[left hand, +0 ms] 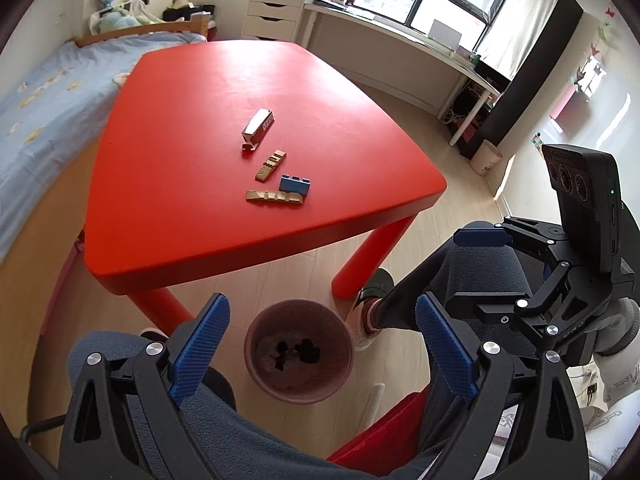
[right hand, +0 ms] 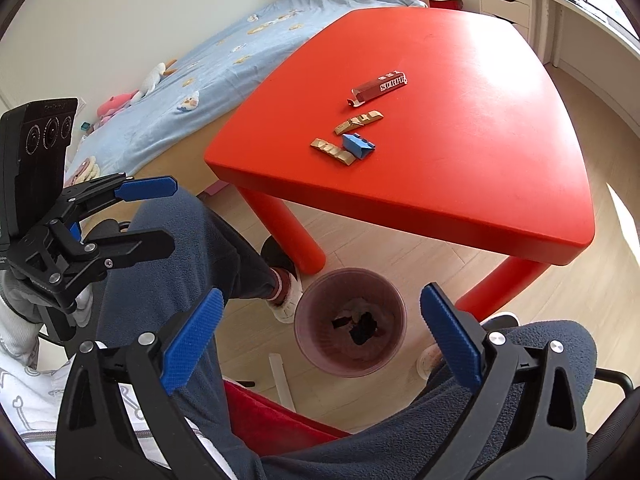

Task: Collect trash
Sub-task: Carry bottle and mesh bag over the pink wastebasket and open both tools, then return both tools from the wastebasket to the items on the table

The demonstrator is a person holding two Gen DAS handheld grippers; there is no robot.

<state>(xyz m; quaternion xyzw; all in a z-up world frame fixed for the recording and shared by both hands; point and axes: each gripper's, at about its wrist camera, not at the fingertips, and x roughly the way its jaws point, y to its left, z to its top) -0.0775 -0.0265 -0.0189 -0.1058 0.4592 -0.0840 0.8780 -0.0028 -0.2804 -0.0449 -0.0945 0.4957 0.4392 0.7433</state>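
Observation:
On the red table (left hand: pixel 192 128) (right hand: pixel 500 152) lie a small red box with white lettering (left hand: pixel 259 125) (right hand: pixel 380 86), two gold wrappers (left hand: pixel 271 164) (left hand: pixel 274 196) (right hand: pixel 359 121) (right hand: pixel 333 151) and a blue toy brick (left hand: pixel 295 184) (right hand: pixel 358 145). A pink bin (left hand: pixel 299 351) (right hand: pixel 351 322) with dark scraps inside stands on the floor below the table's near edge. My left gripper (left hand: pixel 322 348) (right hand: pixel 160 216) is open and empty above the bin. My right gripper (right hand: pixel 320 340) (left hand: pixel 476 268) is open and empty, also above the bin, over my lap.
A bed with a blue cover (left hand: pixel 44 108) (right hand: pixel 224 64) runs along the table's far-left side. White drawers (left hand: pixel 276 8) and a desk (left hand: pixel 400 44) stand under the window. My legs (right hand: pixel 192 248) and a red chair seat (right hand: pixel 272 412) lie below the grippers. A white bin (left hand: pixel 485 157) stands by the wall.

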